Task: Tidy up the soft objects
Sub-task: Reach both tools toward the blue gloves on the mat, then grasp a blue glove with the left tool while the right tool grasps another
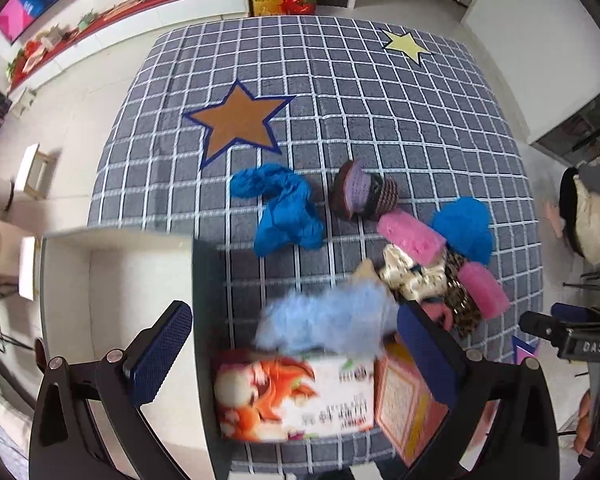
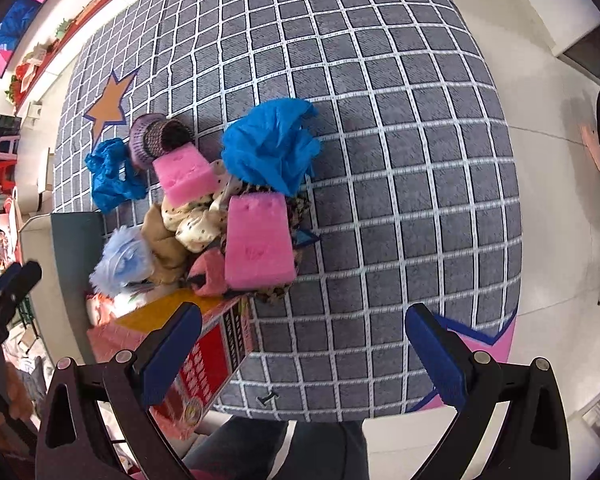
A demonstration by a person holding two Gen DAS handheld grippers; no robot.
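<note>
My left gripper (image 1: 292,356) points down, open wide. Below it are a blurred light-blue fluffy piece (image 1: 328,320) and a printed cardboard box (image 1: 292,396); the pads do not touch the fluff. Just beyond lies a heap of soft things: two pink sponges (image 1: 410,236) (image 1: 484,288), a cream dotted cloth (image 1: 412,276), a blue cloth (image 1: 466,228). A second blue cloth (image 1: 284,212) and a purple knitted hat (image 1: 360,194) lie apart. My right gripper (image 2: 304,360) hangs open over bare rug, nearer than the big pink sponge (image 2: 260,240), the fluffy piece (image 2: 120,260) and a tan cloth (image 2: 160,244).
Everything lies on a grey checked rug (image 2: 400,160) with star patches, on a pale tiled floor. A white bin with a dark grey wall (image 1: 120,280) stands at the left. The red and yellow box (image 2: 204,344) sits under the right gripper's left finger. A person's legs (image 2: 276,448) are at the rug's near edge.
</note>
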